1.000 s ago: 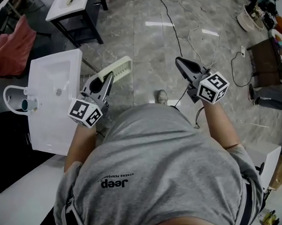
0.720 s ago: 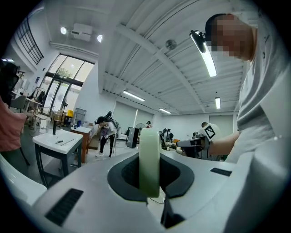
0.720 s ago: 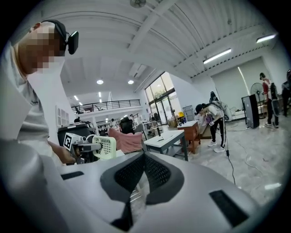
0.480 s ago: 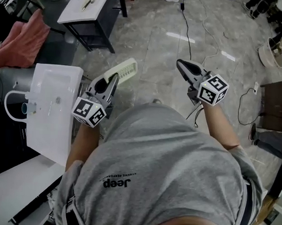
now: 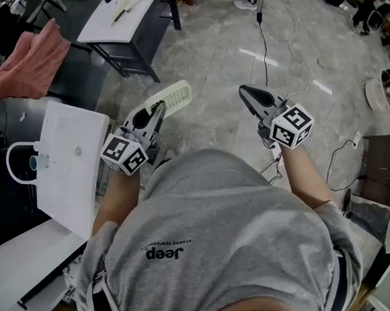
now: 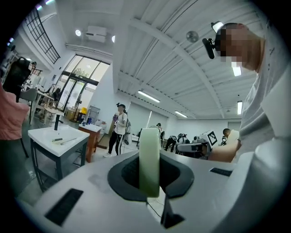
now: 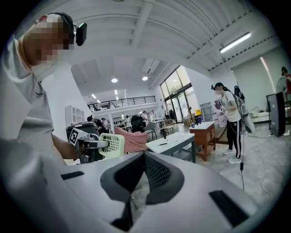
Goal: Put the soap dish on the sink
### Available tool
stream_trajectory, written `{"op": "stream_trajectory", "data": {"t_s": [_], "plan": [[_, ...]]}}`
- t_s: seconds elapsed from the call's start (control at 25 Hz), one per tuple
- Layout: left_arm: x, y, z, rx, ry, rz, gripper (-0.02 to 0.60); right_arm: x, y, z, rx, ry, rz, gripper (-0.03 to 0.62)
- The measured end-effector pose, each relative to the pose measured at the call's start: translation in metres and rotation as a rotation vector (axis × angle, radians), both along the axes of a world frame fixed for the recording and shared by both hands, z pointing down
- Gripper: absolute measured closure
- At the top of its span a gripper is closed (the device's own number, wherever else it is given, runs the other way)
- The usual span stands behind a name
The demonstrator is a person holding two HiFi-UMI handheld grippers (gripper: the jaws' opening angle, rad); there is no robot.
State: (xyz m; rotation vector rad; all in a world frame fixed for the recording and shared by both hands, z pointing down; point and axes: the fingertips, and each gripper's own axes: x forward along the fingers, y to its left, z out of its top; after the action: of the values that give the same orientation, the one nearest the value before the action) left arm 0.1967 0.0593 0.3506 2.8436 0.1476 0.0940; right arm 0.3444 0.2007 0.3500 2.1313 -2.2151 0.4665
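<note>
The pale green slotted soap dish (image 5: 173, 97) hangs over the marble floor, with my left gripper (image 5: 160, 107) shut on its near edge. In the left gripper view the soap dish (image 6: 149, 159) stands edge-on between the closed jaws. The white sink (image 5: 68, 169) with its faucet (image 5: 37, 160) lies to the left of that gripper and apart from it. My right gripper (image 5: 245, 91) is held out at the right, shut, with nothing in it. From the right gripper view the soap dish (image 7: 112, 145) shows at the left, carried level.
A white table (image 5: 121, 16) with small tools on it stands at the upper left, beside a pink cloth (image 5: 30, 59). Cables (image 5: 267, 48) trail over the floor ahead. A person (image 7: 230, 123) stands by a wooden desk (image 7: 203, 132).
Both grippers have swung across the room with the person's turn. The sink has slid left and down in the head view. The soap dish stays in the left gripper's grip.
</note>
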Motion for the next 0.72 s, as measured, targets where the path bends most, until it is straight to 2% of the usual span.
{"op": "stream_trajectory", "data": {"t_s": [0.24,0.44,0.56,0.72], "plan": [[0.023,-0.043,0.01,-0.016,0.0,0.07,0.552,0.014,-0.031,0.009,-0.029,-0.024,0.066,0.542],[0.032,-0.081,-0.002,-0.03,0.033,0.055,0.552,0.027,-0.058,-0.004,-0.035,-0.023,0.072,0.542],[0.021,-0.109,0.001,-0.049,0.042,-0.01,0.552,0.026,-0.094,-0.007,-0.039,-0.007,0.016,0.542],[-0.019,-0.167,0.011,-0.095,0.026,-0.201,0.552,0.011,-0.182,-0.012,-0.041,0.007,-0.162,0.542]]}}
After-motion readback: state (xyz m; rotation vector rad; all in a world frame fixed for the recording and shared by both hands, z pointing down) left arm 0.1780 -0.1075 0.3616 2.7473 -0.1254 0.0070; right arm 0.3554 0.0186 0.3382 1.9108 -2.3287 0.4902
